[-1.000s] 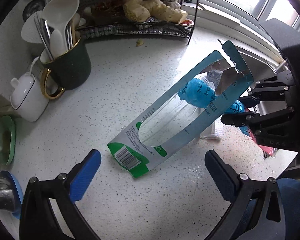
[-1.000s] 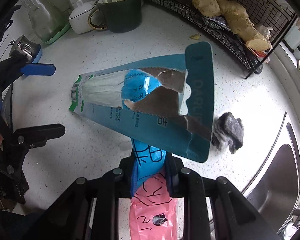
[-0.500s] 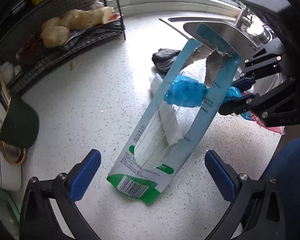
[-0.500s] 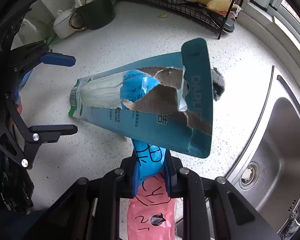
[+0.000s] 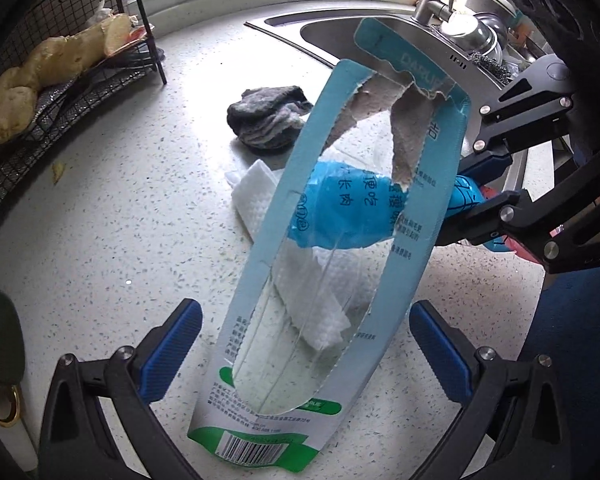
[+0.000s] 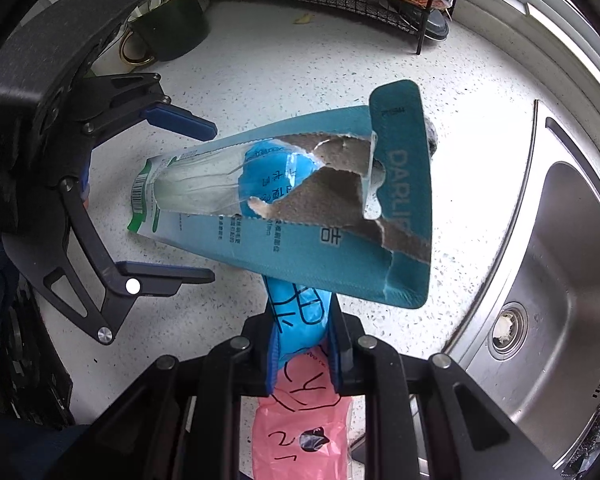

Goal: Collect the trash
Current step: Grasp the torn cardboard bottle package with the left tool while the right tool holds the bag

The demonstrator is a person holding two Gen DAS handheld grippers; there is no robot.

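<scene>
At the far left of the left wrist view, a black wire rack (image 5: pixel 80 80) stands on the speckled white table (image 5: pixel 120 220), carrying pale ginger roots (image 5: pixel 52 68); a small yellowish scrap (image 5: pixel 58 170) lies on the table just in front of it. Further right, a crumpled grey cloth (image 5: pixel 268 114) sits near a white paper towel (image 5: pixel 320 280), which lies flat on the table. The left gripper (image 5: pixel 306 354) is spread wide, its blue-padded fingers (image 5: pixel 172 346) on either side of the low end of a torn blue-and-green blister pack (image 5: pixel 340 240) without touching it. The pack slants up from its barcode end near the table to its ripped teal header near the sink (image 5: pixel 340 32). A blue wrapper (image 5: pixel 348 212) runs through the pack's clear window. At the right, the right gripper (image 5: pixel 484 200) is closed on that blue wrapper, and the pack hangs on it.

In the right wrist view, the left gripper (image 6: pixel 212 200) enters from the left, jaws apart around the barcode end. A dark green mug (image 6: pixel 172 28) with a gold handle stands beyond it. In the middle, the right gripper (image 6: pixel 304 344) pinches the blue wrapper (image 6: pixel 300 316), with a pink wrapper (image 6: pixel 300 428) bunched behind the fingers. The blister pack (image 6: pixel 300 240) fans above the table (image 6: pixel 300 60). At the right lies the steel sink (image 6: pixel 560 280) with its drain.
</scene>
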